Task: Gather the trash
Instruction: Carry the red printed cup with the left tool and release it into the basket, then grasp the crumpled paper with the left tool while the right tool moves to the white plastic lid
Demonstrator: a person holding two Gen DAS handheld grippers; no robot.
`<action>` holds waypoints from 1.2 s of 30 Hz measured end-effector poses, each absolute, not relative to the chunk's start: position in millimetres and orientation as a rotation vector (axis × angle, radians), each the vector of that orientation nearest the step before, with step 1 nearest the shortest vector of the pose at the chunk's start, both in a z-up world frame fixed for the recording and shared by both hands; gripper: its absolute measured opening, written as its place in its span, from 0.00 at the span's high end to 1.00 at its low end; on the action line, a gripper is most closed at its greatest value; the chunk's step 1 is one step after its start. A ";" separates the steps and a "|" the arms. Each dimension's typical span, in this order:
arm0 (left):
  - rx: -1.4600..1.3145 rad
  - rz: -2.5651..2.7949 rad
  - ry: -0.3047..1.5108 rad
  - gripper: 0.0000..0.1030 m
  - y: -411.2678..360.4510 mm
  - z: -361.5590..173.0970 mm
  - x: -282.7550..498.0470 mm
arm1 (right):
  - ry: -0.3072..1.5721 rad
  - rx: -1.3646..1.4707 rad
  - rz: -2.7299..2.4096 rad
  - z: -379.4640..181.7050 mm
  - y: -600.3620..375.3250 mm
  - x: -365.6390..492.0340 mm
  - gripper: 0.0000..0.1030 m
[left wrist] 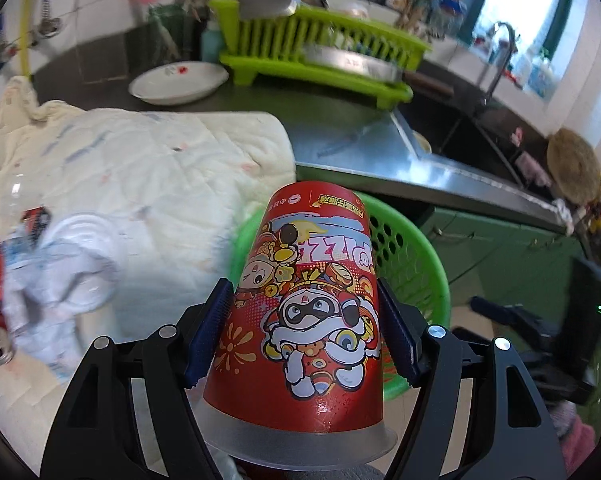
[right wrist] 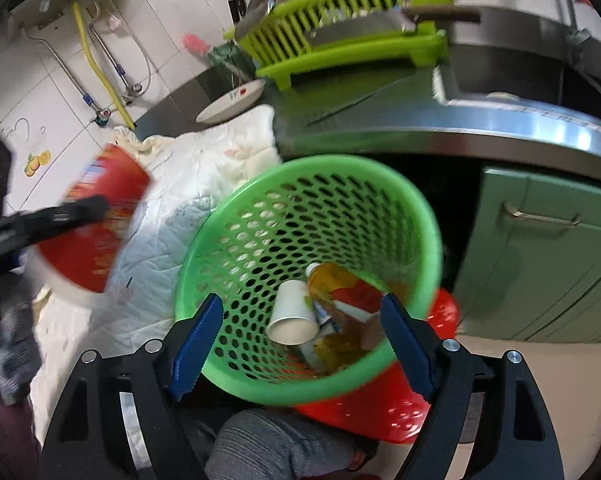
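Your left gripper [left wrist: 300,328] is clamped on the red paper cup [left wrist: 312,288], upside down, just short of the green basket [right wrist: 428,224]. Your right gripper [right wrist: 302,340] hangs spread and empty over the basket, where a white cup [right wrist: 292,314] and a bottle [right wrist: 336,284] lie. Next, I'd judge: bring the cup over the rim and release. More trash [left wrist: 40,264] waits on the cloth [left wrist: 160,168].

A red cartoon-printed cup [left wrist: 308,304] is held upside down, its clear lid end nearest the camera, just beside a green perforated basket [right wrist: 260,216]. Inside the basket lie a white paper cup [right wrist: 292,314] and a yellowish bottle [right wrist: 332,280].
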State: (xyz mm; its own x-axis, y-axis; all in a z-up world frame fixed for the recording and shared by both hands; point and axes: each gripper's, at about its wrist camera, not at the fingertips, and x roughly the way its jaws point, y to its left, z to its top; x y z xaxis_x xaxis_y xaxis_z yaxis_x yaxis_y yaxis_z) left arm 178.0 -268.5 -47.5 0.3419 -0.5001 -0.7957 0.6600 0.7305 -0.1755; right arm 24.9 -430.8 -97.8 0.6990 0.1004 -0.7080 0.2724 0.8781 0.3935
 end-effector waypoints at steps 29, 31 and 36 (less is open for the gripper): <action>0.238 -0.681 0.957 0.22 -267.2 -79.9 176.5 | 0.777 0.465 -0.051 -93.0 -414.1 5.9 0.21; 0.226 -0.666 0.939 0.22 -251.9 -72.0 172.6 | 0.774 0.459 -0.032 -88.1 -406.3 10.3 0.21; 0.197 -0.620 0.903 0.22 -211.9 -56.3 168.3 | 0.763 0.429 0.011 -74.7 -385.0 23.5 0.21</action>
